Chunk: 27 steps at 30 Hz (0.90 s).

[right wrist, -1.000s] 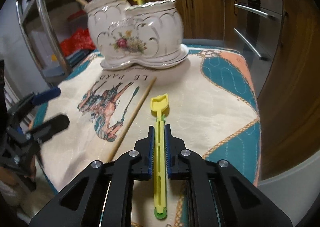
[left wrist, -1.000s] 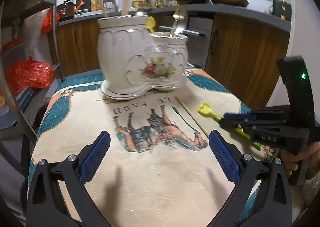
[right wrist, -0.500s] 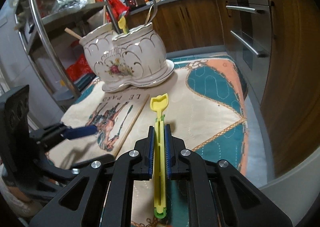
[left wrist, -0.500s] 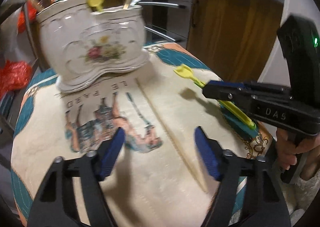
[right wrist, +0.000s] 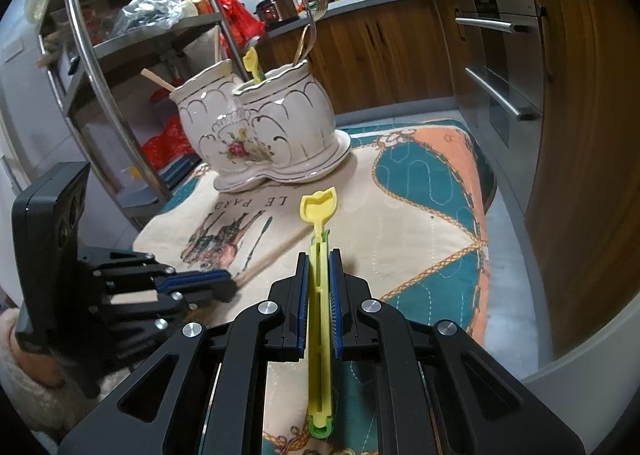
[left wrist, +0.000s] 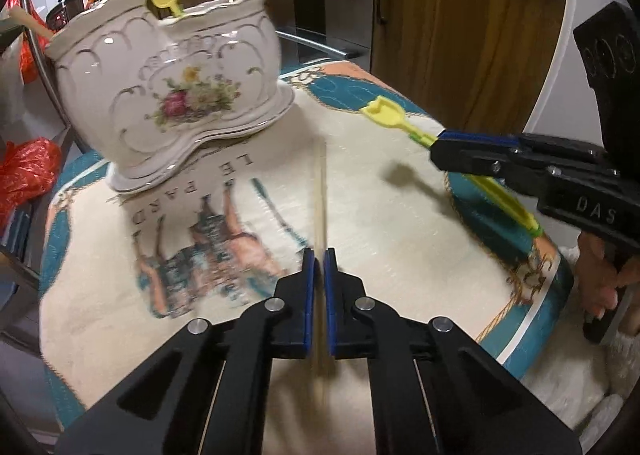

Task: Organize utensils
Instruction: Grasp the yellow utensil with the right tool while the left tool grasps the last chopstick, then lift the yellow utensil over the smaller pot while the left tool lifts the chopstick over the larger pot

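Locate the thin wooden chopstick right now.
The thin wooden chopstick lies on the printed cloth, clamped between the left gripper jaws, right of the horse print and in front of the white floral ceramic holder.

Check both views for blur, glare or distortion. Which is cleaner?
Left wrist view: motion blur smears the chopstick and cloth print; glare on the ceramic holder. Right wrist view: sharper, yellow utensil crisp; fisheye bends the rack.
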{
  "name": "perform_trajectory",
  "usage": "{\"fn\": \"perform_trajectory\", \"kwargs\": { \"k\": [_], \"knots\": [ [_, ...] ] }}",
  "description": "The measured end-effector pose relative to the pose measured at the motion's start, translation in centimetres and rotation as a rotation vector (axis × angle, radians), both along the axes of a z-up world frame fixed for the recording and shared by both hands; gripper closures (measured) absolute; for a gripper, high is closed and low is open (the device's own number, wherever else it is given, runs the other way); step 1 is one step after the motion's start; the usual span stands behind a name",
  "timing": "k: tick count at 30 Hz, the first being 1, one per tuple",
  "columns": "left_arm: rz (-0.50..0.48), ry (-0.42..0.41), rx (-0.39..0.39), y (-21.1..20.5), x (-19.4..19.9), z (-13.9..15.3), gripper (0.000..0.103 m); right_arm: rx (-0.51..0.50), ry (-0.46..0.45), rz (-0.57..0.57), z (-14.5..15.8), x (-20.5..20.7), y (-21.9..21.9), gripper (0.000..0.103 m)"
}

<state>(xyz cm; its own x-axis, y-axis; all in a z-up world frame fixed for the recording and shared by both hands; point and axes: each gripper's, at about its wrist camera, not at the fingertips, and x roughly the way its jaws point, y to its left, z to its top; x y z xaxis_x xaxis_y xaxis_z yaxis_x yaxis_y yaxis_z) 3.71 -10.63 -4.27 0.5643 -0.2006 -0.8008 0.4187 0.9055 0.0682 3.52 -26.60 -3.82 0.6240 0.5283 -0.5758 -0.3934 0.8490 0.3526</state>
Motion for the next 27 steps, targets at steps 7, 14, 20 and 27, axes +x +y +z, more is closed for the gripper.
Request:
{"fn": "perform_trajectory", "kwargs": {
  "k": [7,14,20,27],
  "knots": [
    [-0.050,0.041,0.090,2.3,-1.2,0.2,0.098,-0.029,-0.005,0.026,0.0,-0.3,0.8,0.092],
    [-0.073,0.063,0.130,2.8,-0.5,0.5,0.082,-0.064,-0.016,0.036,0.1,-0.6,1.7,0.092],
    [-0.109,0.074,0.113,2.5,-0.1,0.5,0.098,-0.054,-0.022,0.034,0.1,-0.7,1.8,0.092],
    [-0.128,-0.031,0.012,4.4,-1.3,1.1,0.098,0.006,-0.084,0.013,1.4,-1.1,1.2,0.092]
  ]
}}
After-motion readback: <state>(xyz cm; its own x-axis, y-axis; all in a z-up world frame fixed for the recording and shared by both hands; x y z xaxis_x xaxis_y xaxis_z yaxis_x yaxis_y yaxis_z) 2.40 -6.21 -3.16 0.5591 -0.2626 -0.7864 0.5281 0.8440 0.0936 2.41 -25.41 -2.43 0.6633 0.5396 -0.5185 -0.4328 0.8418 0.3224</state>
